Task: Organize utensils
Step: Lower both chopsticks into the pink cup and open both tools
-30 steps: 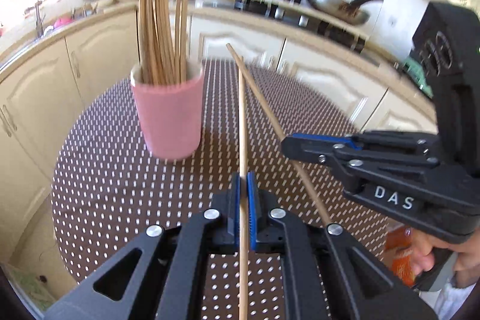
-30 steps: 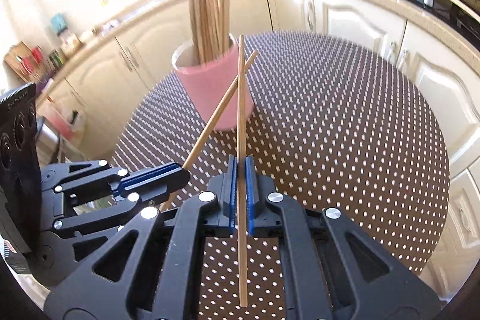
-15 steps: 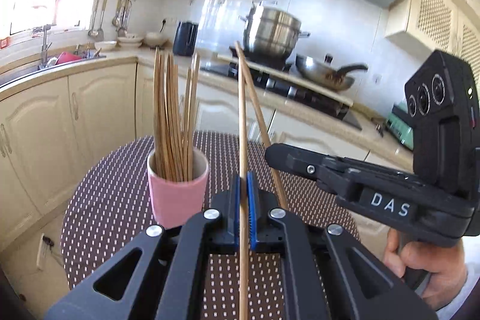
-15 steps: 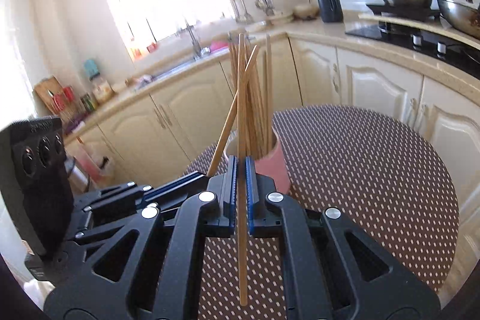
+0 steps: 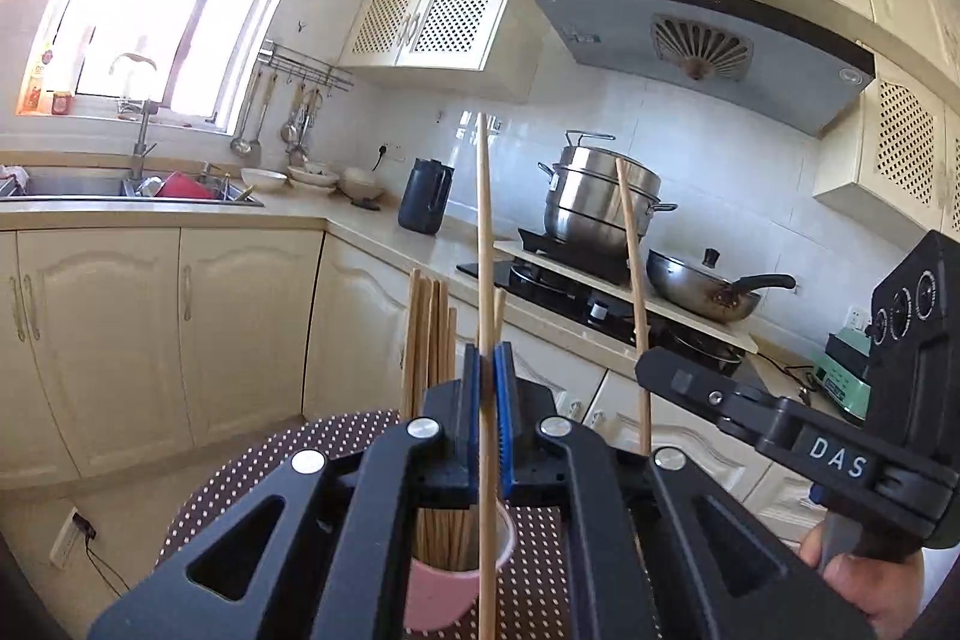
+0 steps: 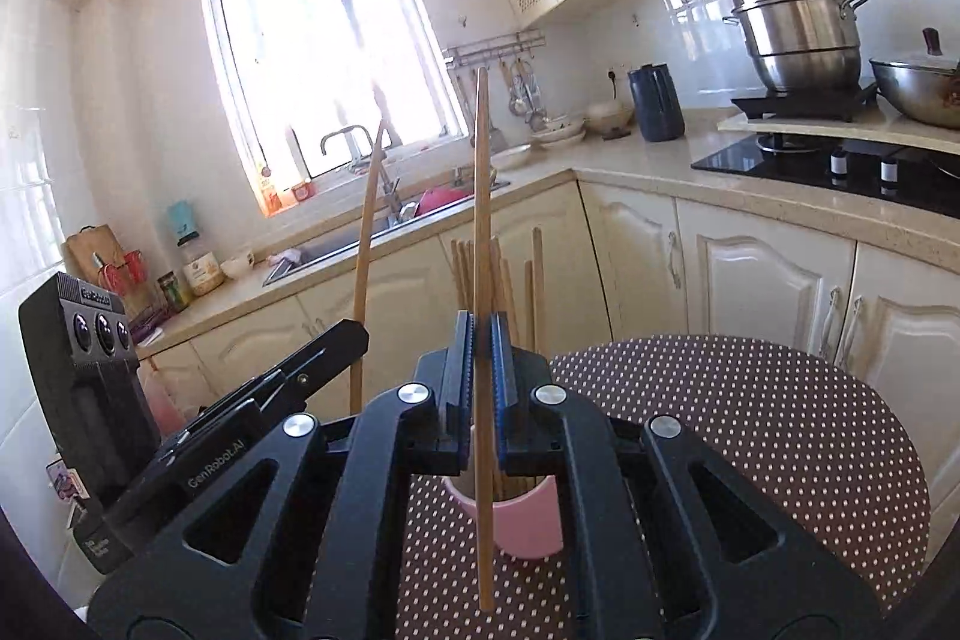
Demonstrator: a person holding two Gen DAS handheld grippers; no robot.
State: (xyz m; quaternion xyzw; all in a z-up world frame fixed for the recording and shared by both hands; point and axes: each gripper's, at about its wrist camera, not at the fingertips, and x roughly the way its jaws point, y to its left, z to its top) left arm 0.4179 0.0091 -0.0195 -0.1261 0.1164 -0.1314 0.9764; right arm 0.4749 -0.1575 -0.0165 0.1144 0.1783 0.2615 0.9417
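Observation:
My left gripper (image 5: pixel 487 370) is shut on one wooden chopstick (image 5: pixel 483 232) that stands nearly upright. Below and behind its fingers sits the pink cup (image 5: pixel 438 598), holding several chopsticks (image 5: pixel 429 334). To the right in this view, my right gripper (image 5: pixel 645 370) holds a second chopstick (image 5: pixel 630 268). In the right wrist view, my right gripper (image 6: pixel 480 334) is shut on its upright chopstick (image 6: pixel 480 196), above the pink cup (image 6: pixel 528 526). My left gripper (image 6: pixel 354 334) is at the left with its chopstick (image 6: pixel 369 220). Both held sticks hang above the cup, clear of it.
The cup stands on a round table with a brown dotted cloth (image 6: pixel 750 430). Behind are cream cabinets (image 5: pixel 180 328), a sink (image 5: pixel 108 187), a dark kettle (image 5: pixel 425 196), and a hob with a steel steamer pot (image 5: pixel 600 202) and a wok (image 5: pixel 702 289). A hand (image 5: pixel 864 580) grips the right handle.
Both grippers rose and tipped up from looking down at the table to nearly level. The cup sank low in both views, behind the fingers. Each still holds its chopstick.

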